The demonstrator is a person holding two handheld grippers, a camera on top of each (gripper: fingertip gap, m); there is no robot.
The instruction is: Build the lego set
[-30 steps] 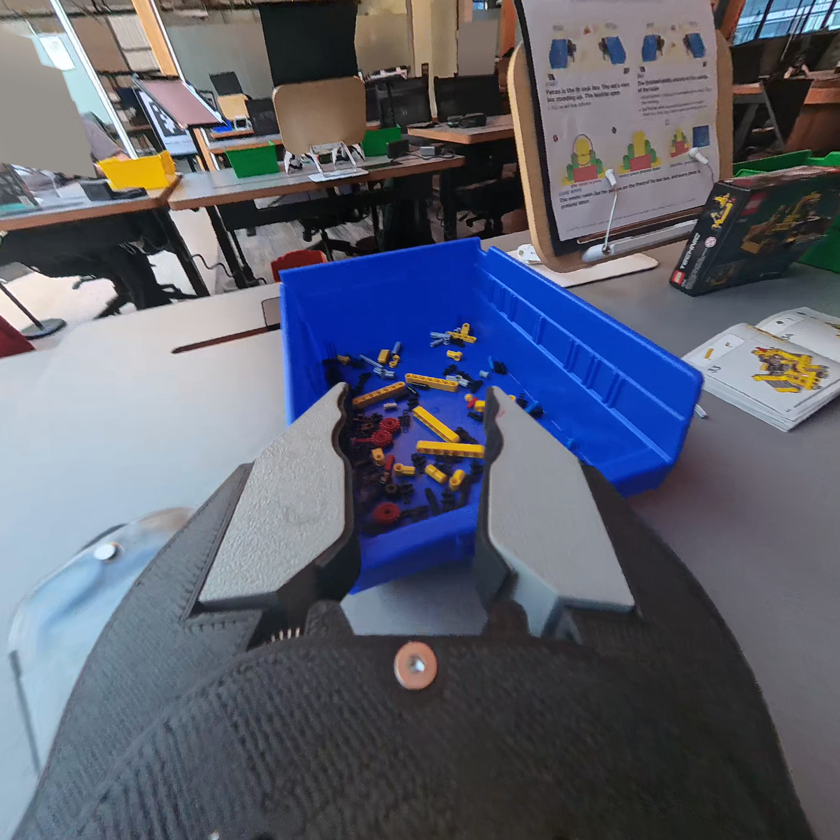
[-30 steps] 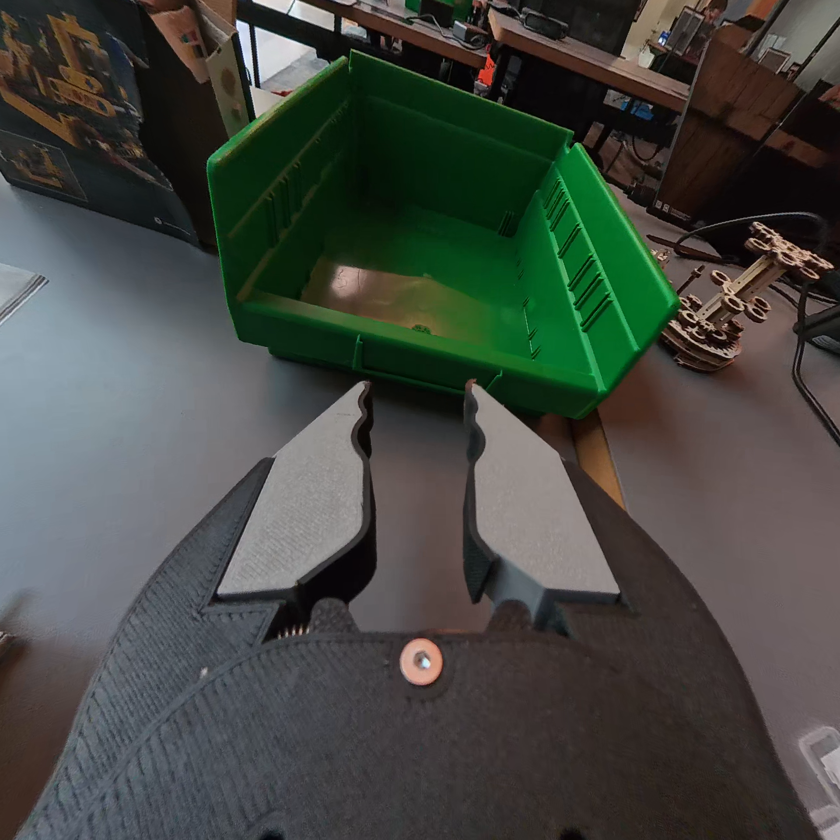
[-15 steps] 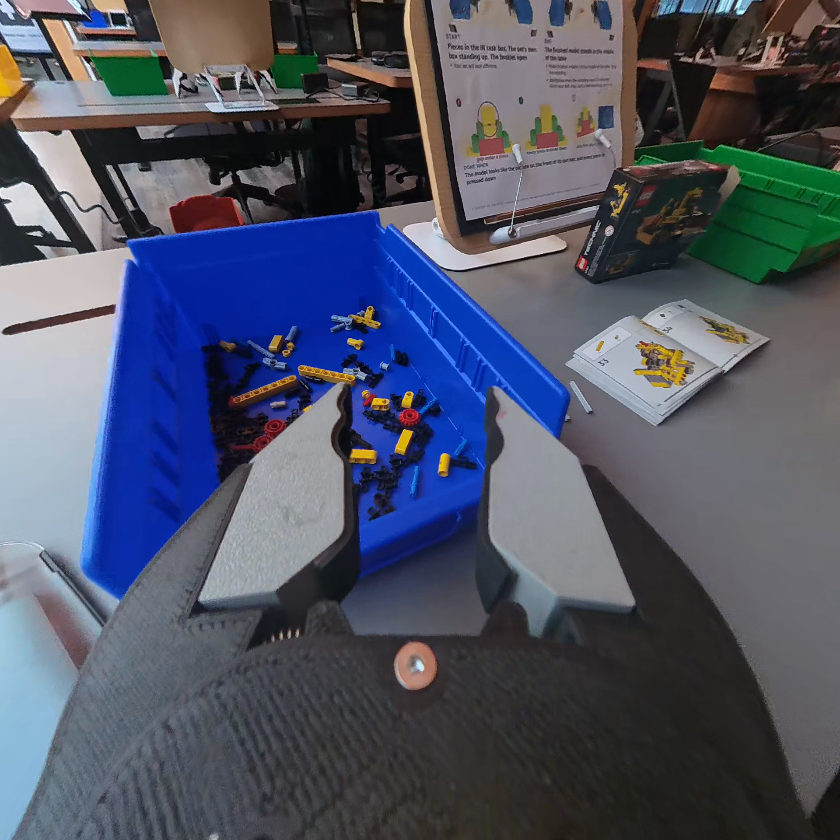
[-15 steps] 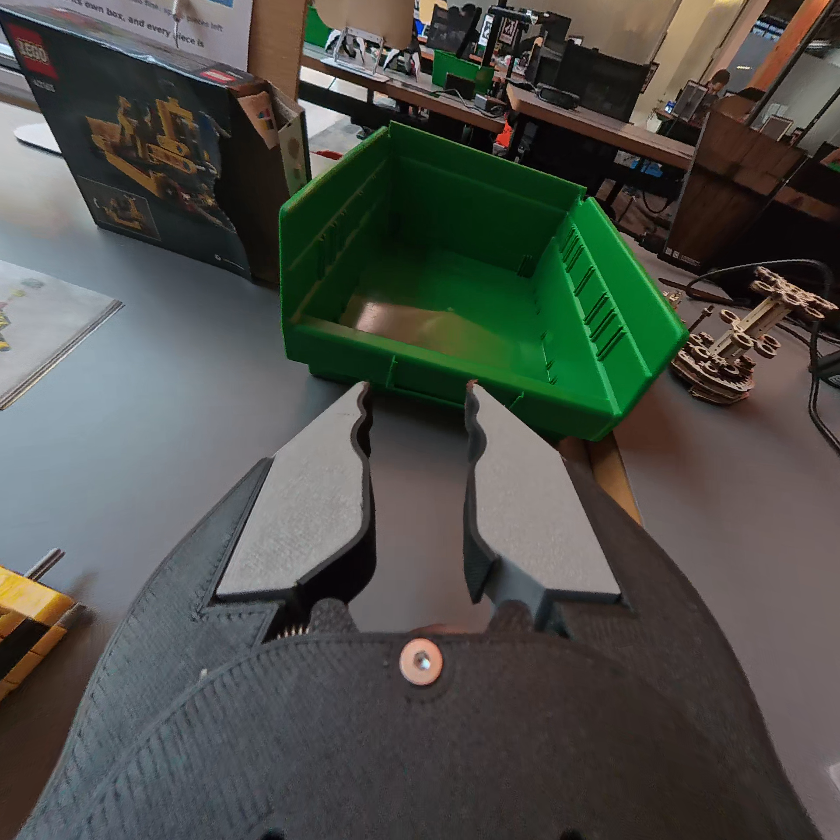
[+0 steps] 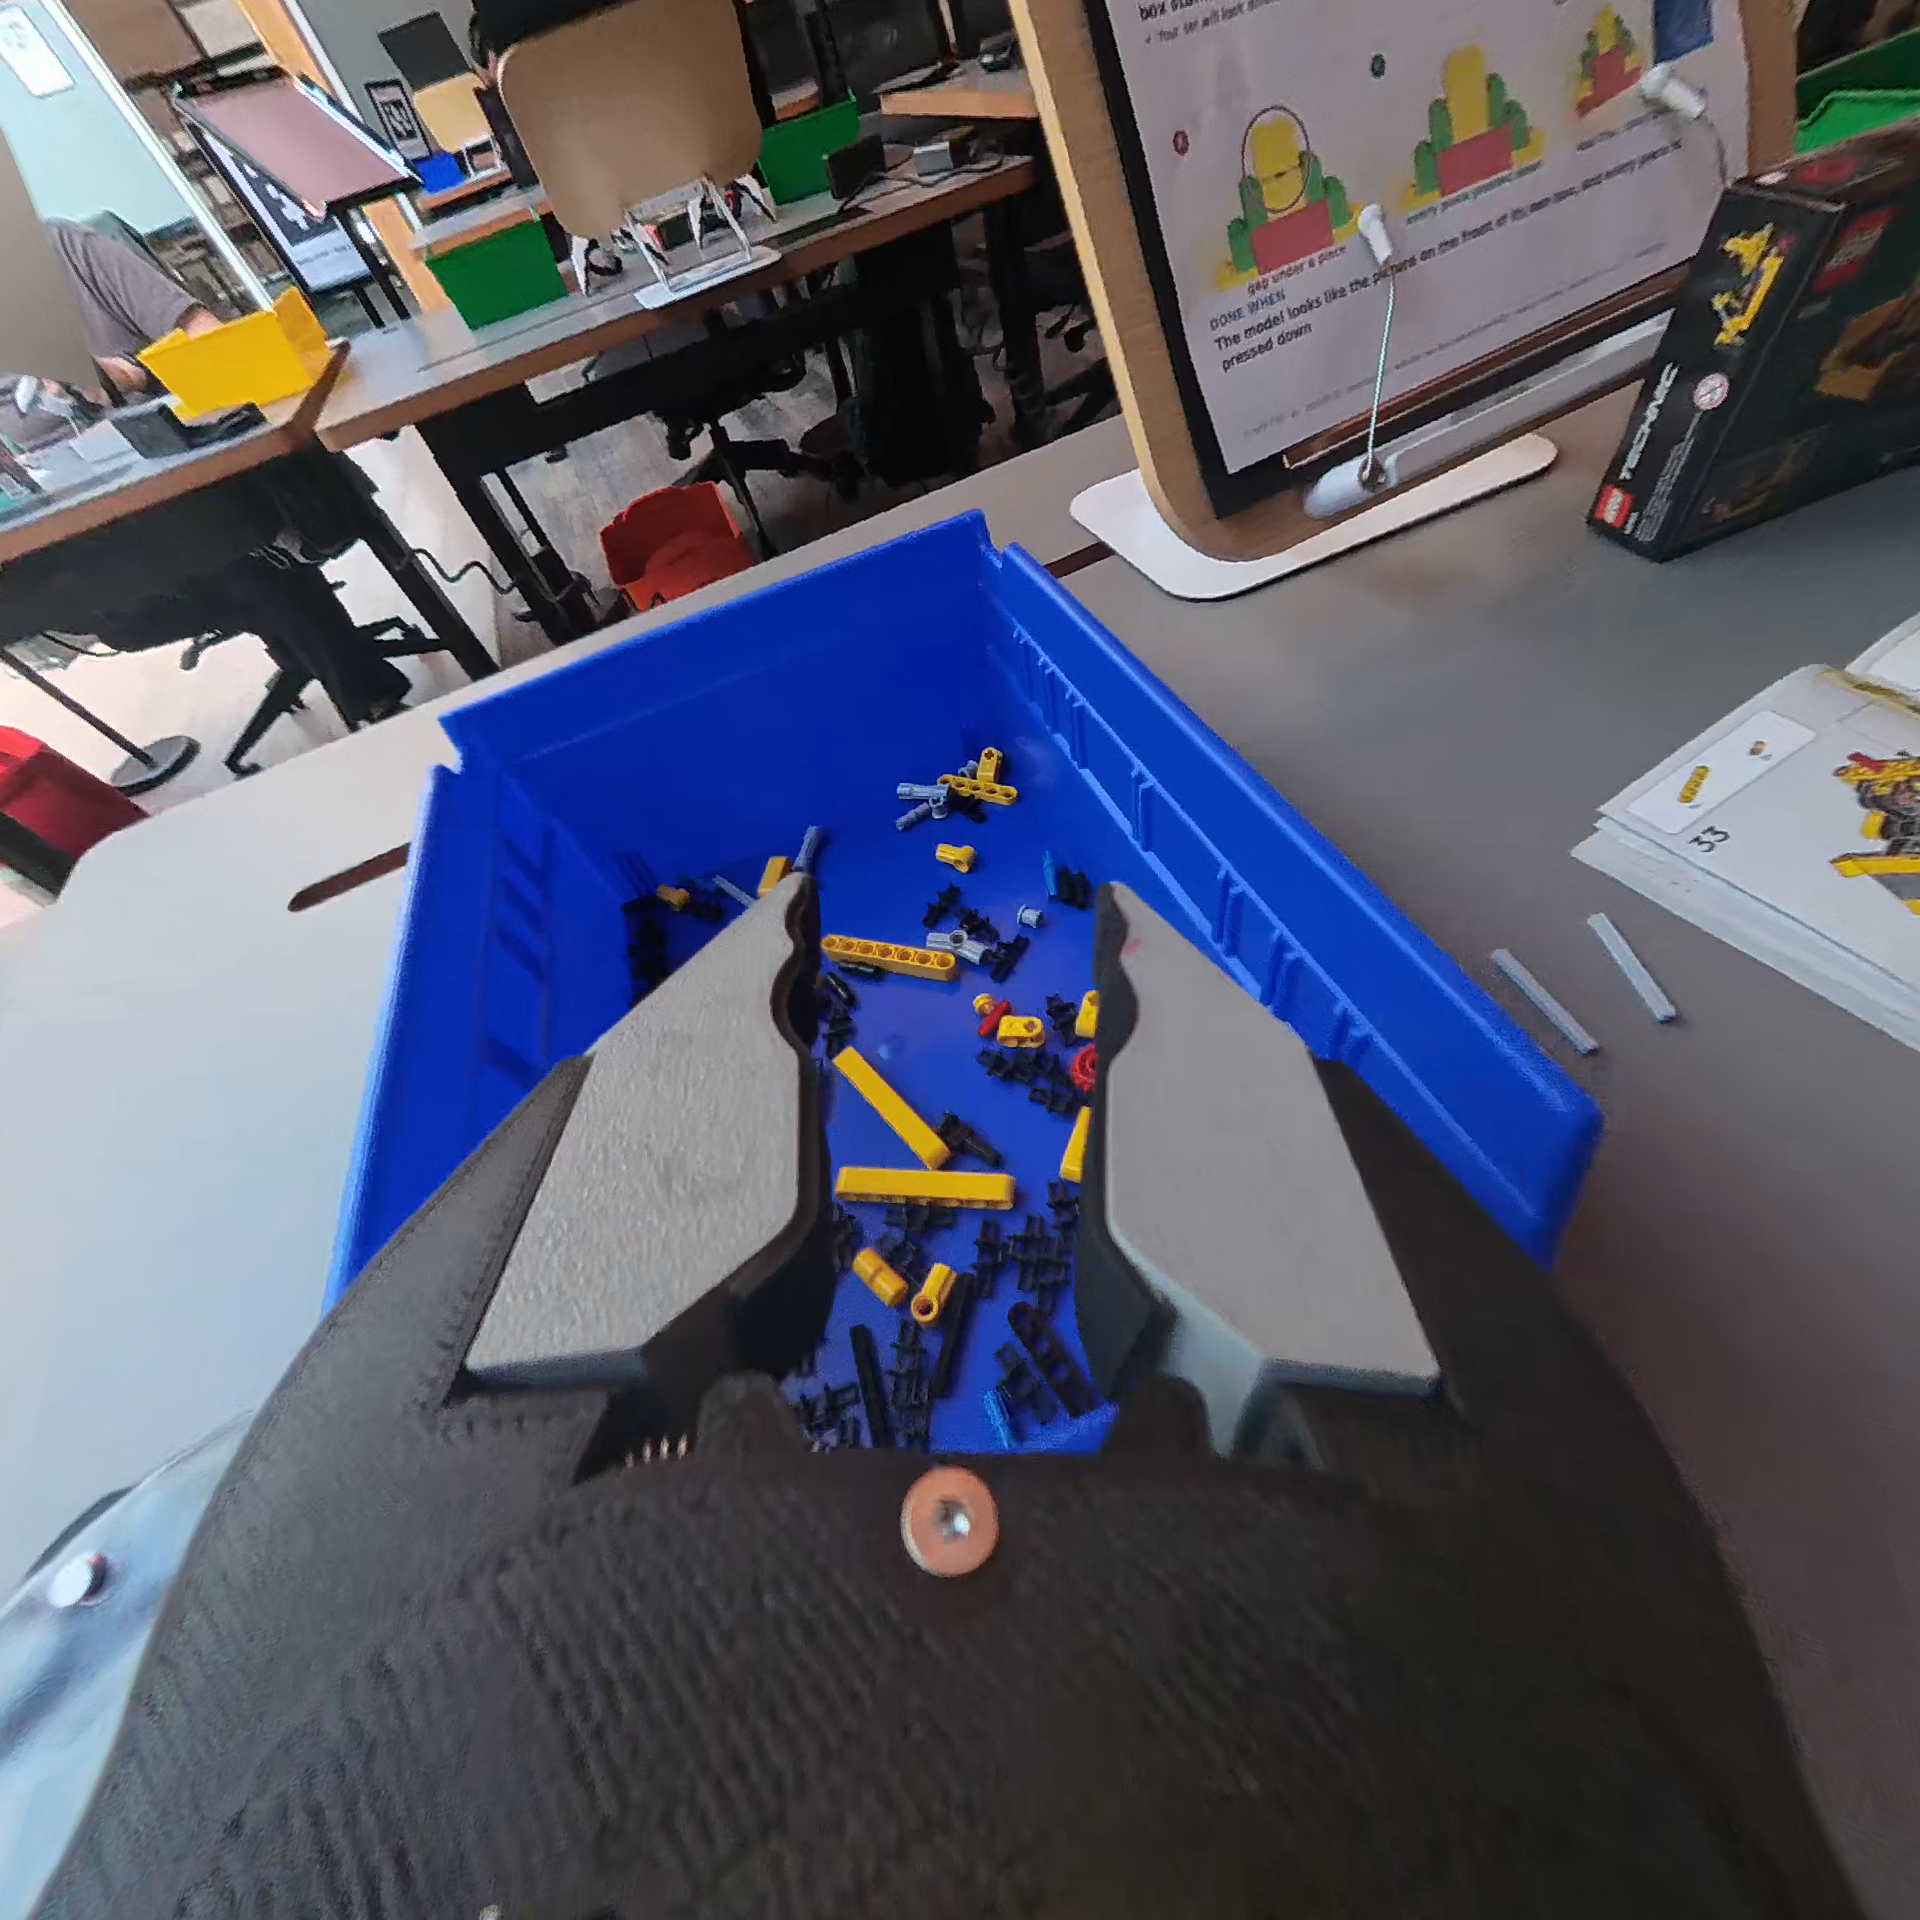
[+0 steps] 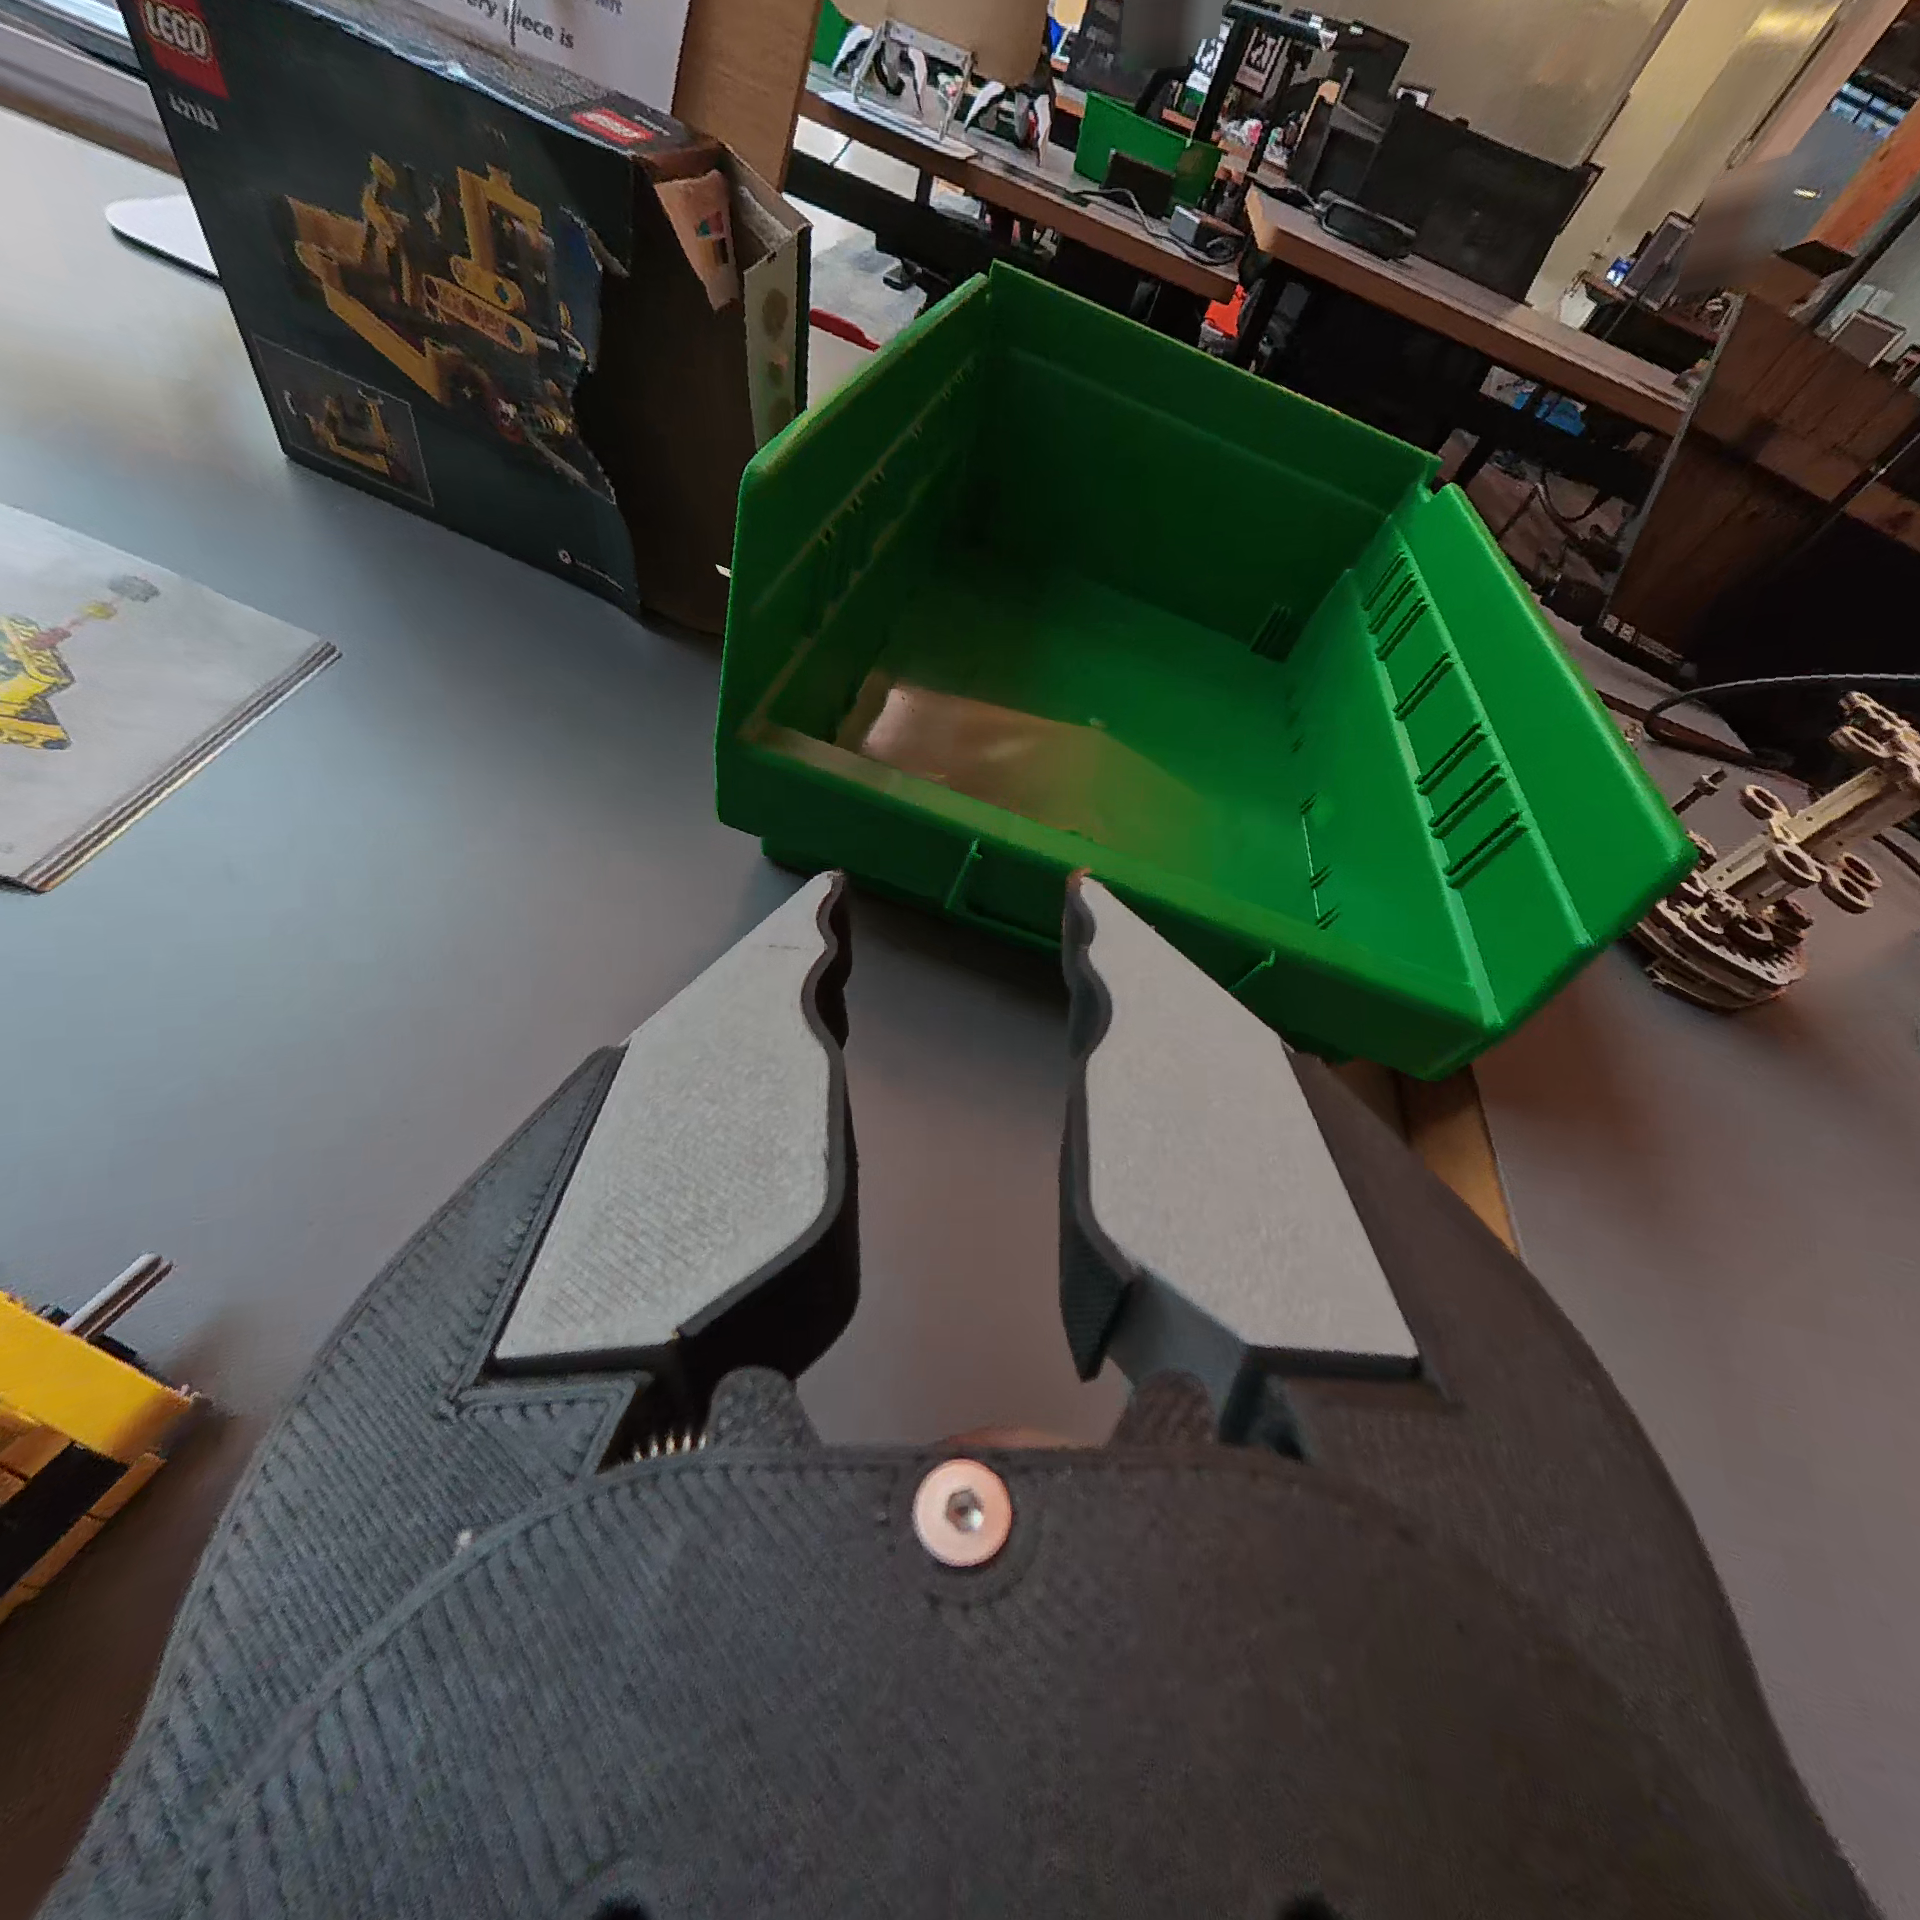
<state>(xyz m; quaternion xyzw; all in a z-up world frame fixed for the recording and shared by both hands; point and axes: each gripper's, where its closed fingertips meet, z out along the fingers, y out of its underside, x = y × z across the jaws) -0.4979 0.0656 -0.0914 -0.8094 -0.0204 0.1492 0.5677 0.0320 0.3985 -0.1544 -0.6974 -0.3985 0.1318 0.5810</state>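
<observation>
Left gripper [image 5: 951, 904], jaws wide and empty, above blue bin [image 5: 1299, 935] of loose Lego pieces [image 5: 925, 1184]; right gripper [image 6: 951, 883], jaws wide and empty, before green bin [image 6: 1455, 748].

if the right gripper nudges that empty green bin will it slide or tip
Probably slide. The green bin sits flat on the smooth grey table with nothing visible inside, so it looks light. Its back wall stands taller than the low front lip, so a high push might rock it; a low push seems safer. The right gripper has its jaws open, short of the lip.
</observation>
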